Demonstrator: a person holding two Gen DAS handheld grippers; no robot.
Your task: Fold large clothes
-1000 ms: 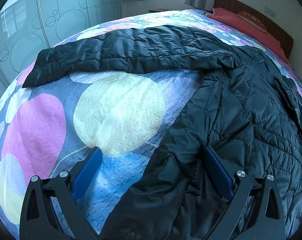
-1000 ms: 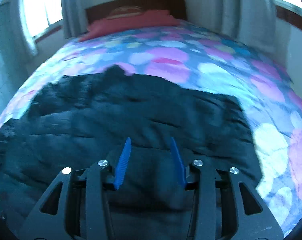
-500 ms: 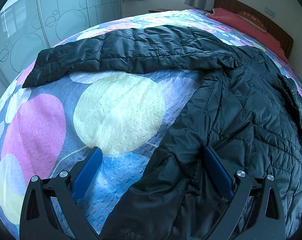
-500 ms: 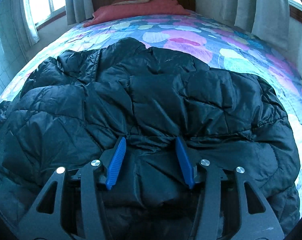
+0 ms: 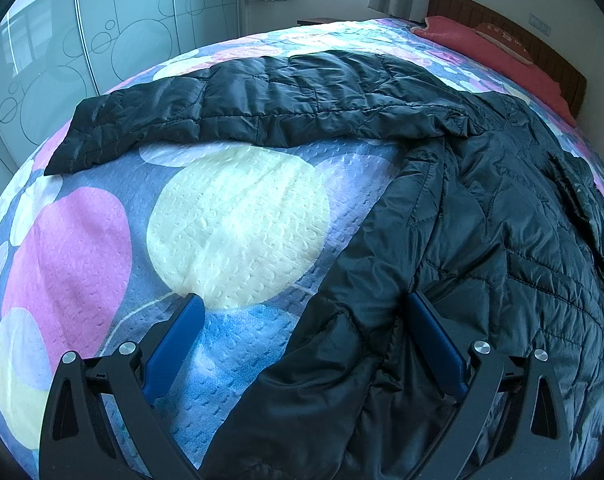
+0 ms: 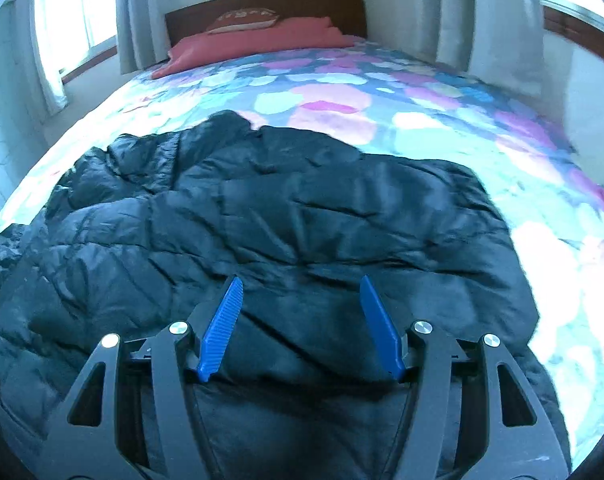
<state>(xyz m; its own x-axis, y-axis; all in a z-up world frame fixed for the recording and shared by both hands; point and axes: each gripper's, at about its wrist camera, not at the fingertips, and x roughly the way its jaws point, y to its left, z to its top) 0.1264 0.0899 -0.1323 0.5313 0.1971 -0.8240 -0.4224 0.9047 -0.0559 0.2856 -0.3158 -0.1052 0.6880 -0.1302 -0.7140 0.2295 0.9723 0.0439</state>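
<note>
bed [image 6: 442, 128]: taking up most of the room, bedspread showing pastel circles
headboard [image 6: 261, 4]: dark wood, standing against pale wall
pillow [image 6: 253, 40]: red, lying at headboard
wardrobe [image 5: 101, 40]: frosted sliding doors showing circle outlines
windows [image 6: 73, 12]: letting in daylight, grey curtains hanging beside

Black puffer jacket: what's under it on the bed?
Under the black puffer jacket only the circle-print bedspread shows, running beneath its edge and its spread sleeve. Whatever else lies beneath the body is covered, in both views.
</note>
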